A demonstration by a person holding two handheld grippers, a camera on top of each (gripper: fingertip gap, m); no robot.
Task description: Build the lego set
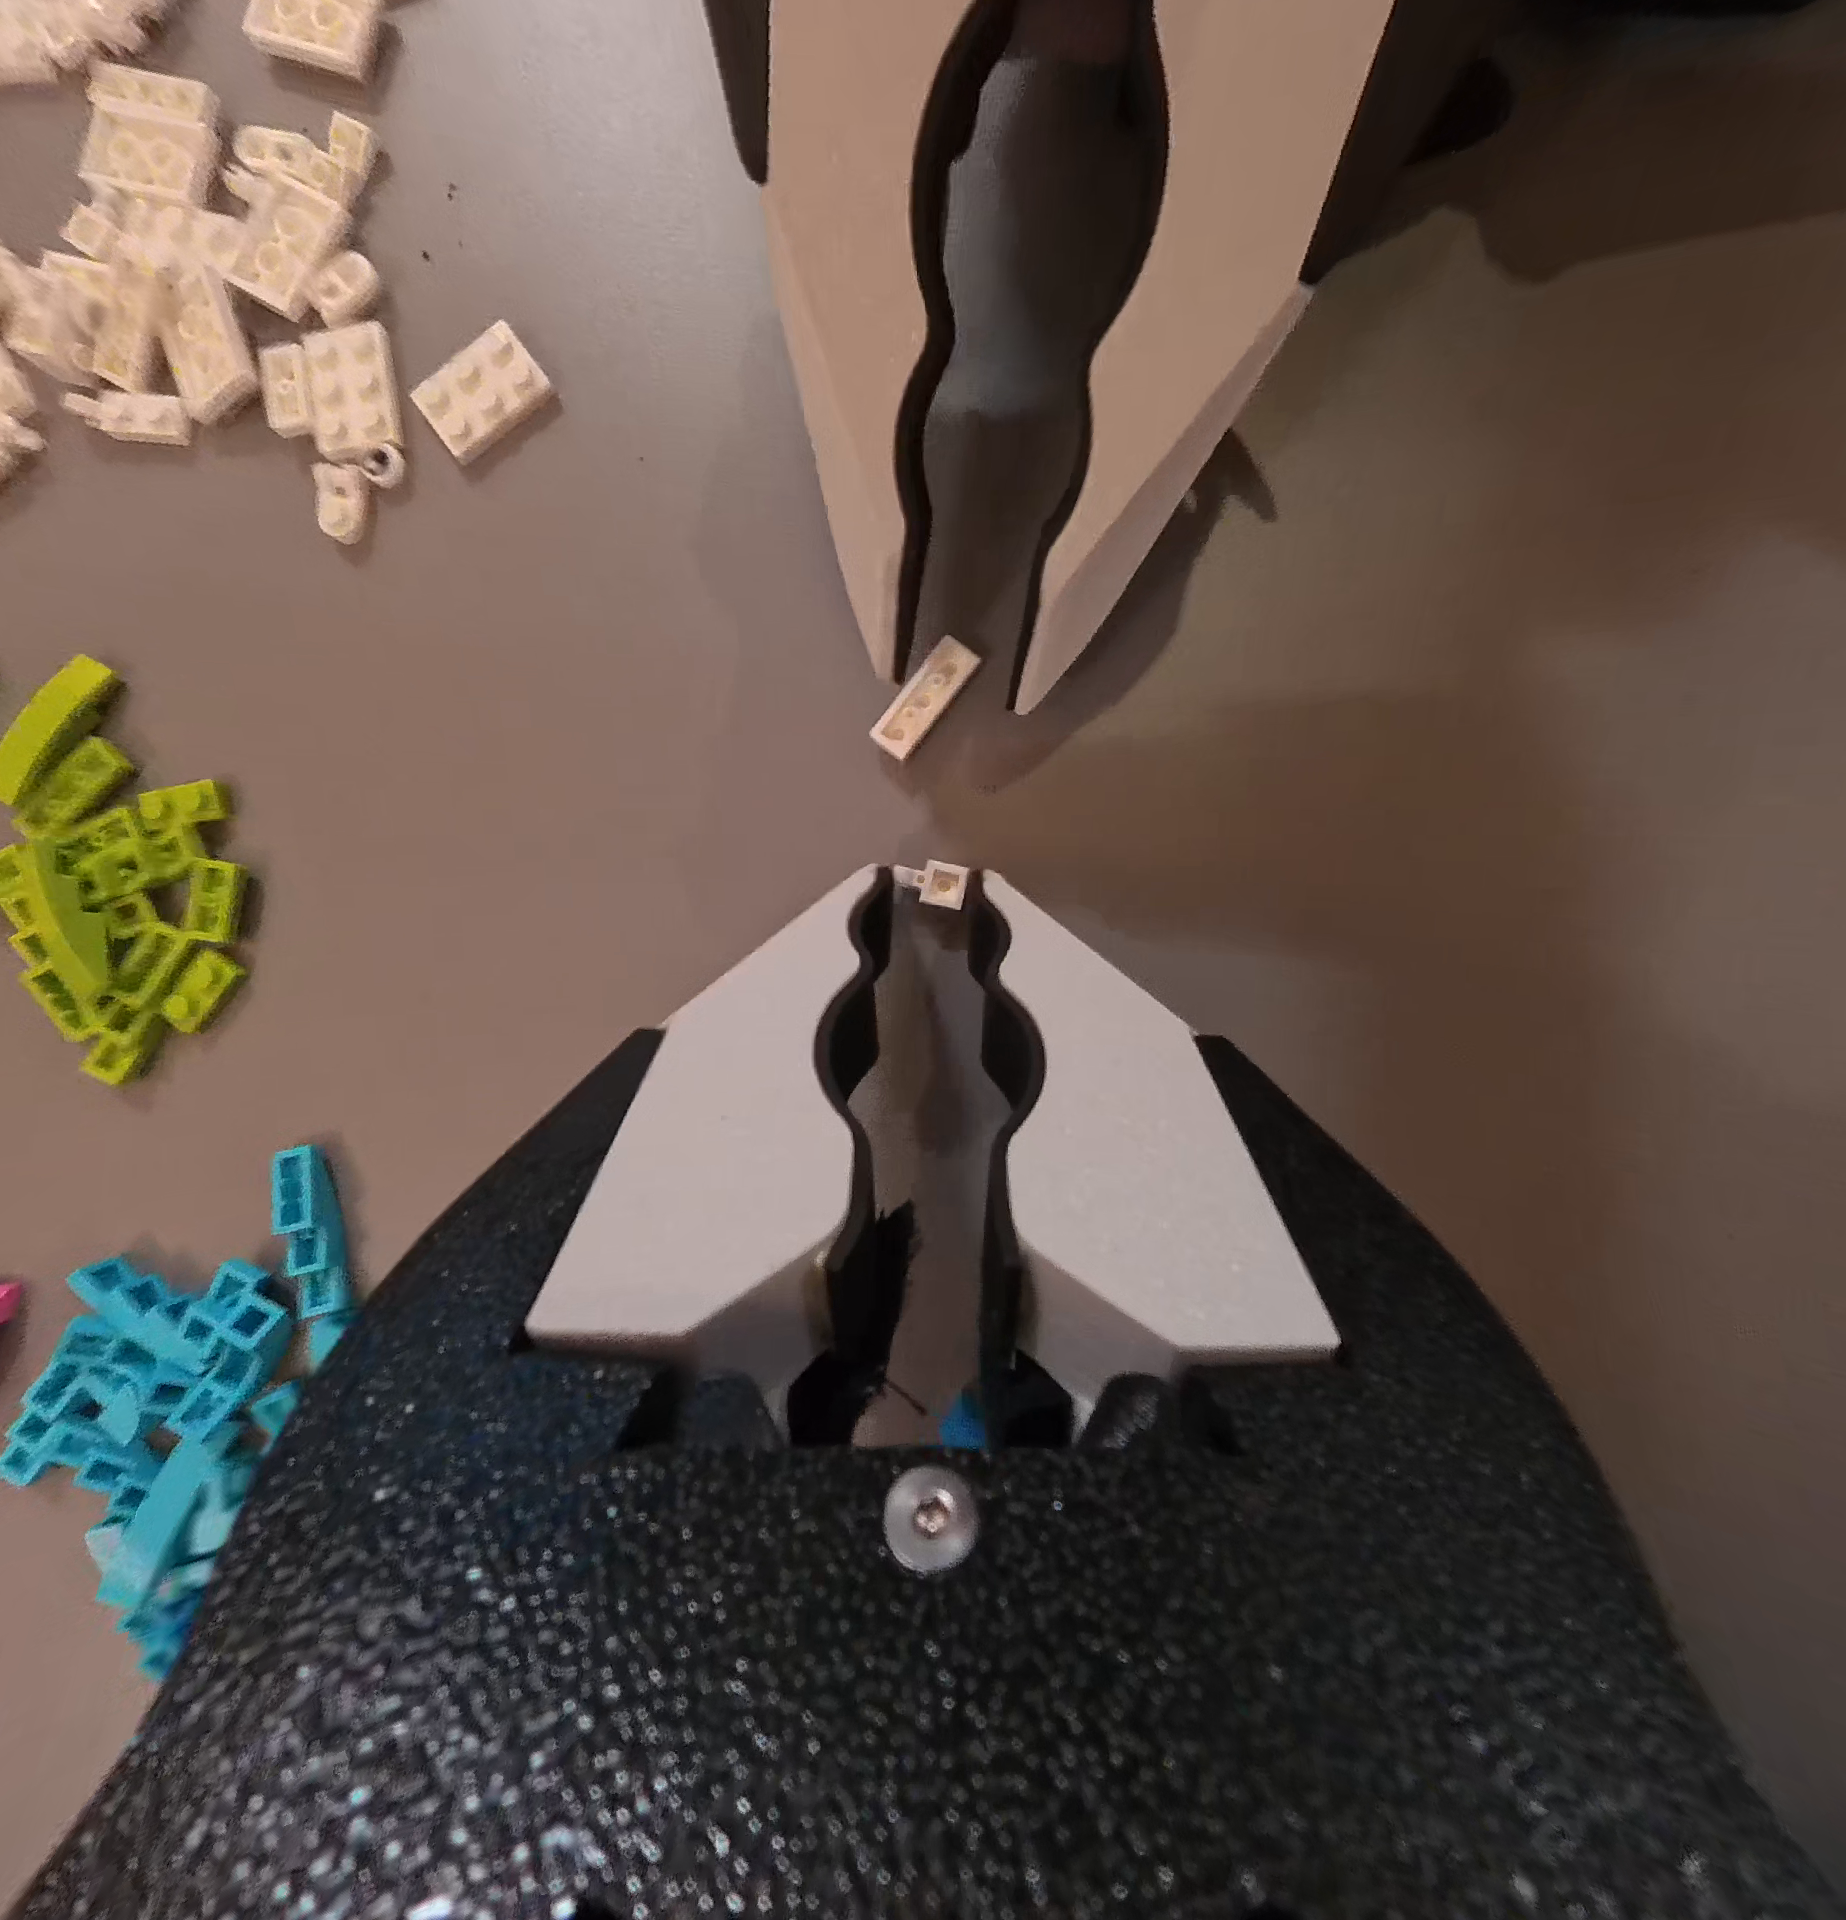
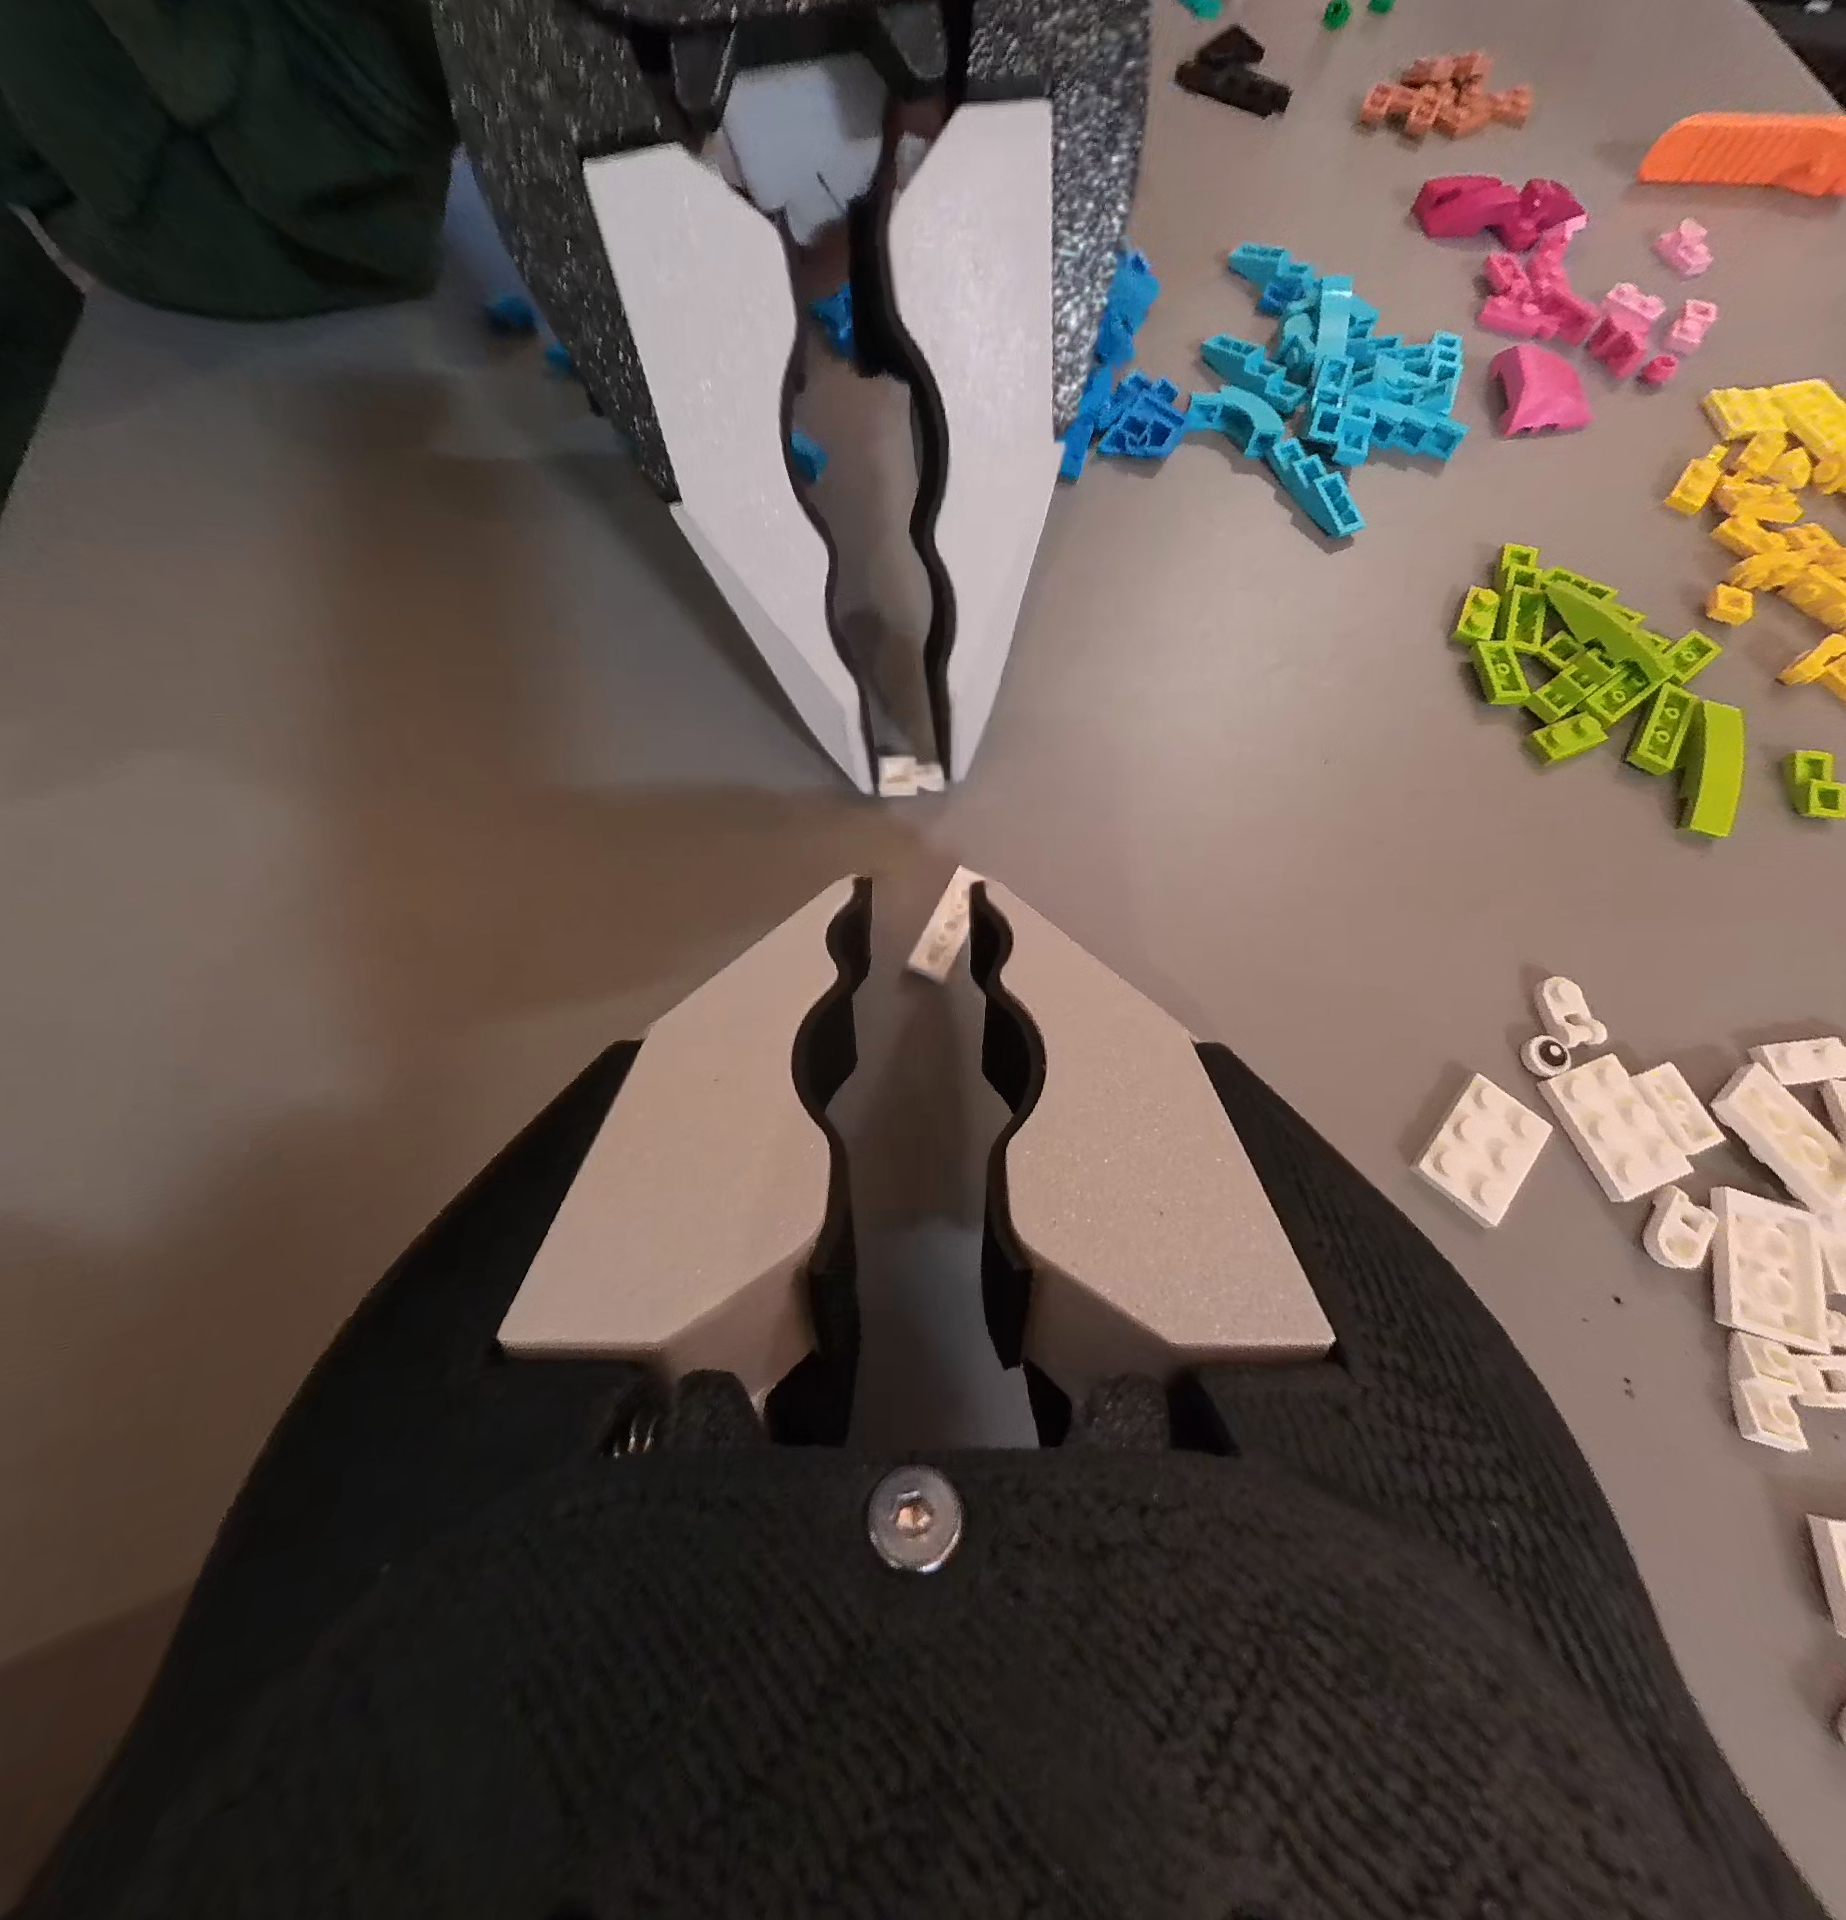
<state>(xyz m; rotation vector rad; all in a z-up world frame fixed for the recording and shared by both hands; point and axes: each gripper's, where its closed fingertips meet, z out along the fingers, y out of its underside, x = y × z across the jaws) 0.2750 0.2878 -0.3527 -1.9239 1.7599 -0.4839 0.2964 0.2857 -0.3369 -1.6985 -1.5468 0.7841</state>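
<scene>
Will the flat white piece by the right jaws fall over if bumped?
Probably: the flat white piece leans tilted on one finger, unsqueezed. It looks stiff and light, so it would likely skid on the smooth table.

You're working over a plain grey table (image 2: 275, 935) with a smooth matte top, lit warmly so soft brownish shadows spread across it. At its far left edge (image 2: 36, 436) sits something dark green, too dim to identify.
</scene>
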